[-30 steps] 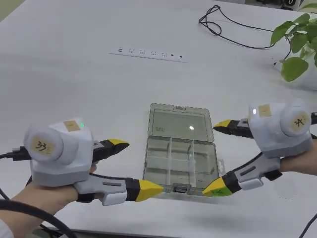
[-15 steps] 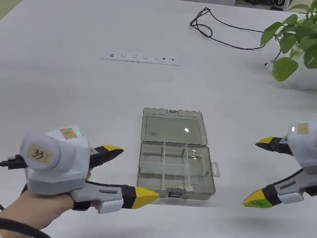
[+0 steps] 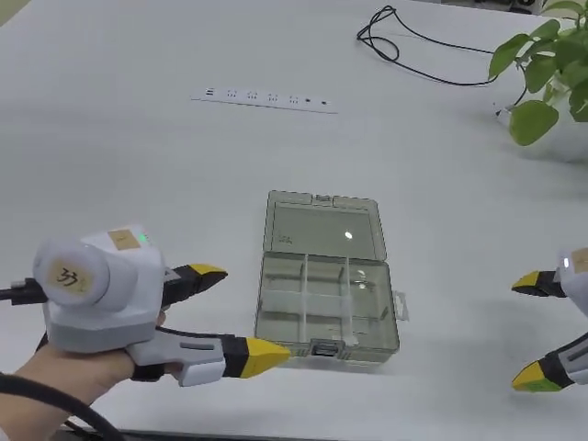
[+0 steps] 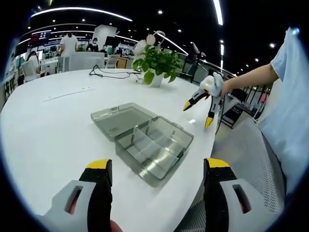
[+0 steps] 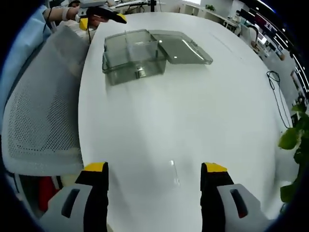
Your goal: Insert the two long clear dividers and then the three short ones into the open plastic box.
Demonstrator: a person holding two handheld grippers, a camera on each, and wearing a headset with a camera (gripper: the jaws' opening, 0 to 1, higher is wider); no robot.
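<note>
Nearest, the left gripper (image 3: 244,312) has its fingers spread wide with nothing between them, just left of the plastic box (image 3: 326,317). The right gripper (image 3: 529,331), cut off by the picture edge, is equally wide and empty, well apart over bare bench (image 3: 459,276). The box lies open near the front edge, and clear dividers (image 3: 347,285) stand inside, their number hard to count. Beyond are a power strip (image 3: 266,98), a cable (image 3: 375,41) and a plant (image 3: 542,73).
</note>
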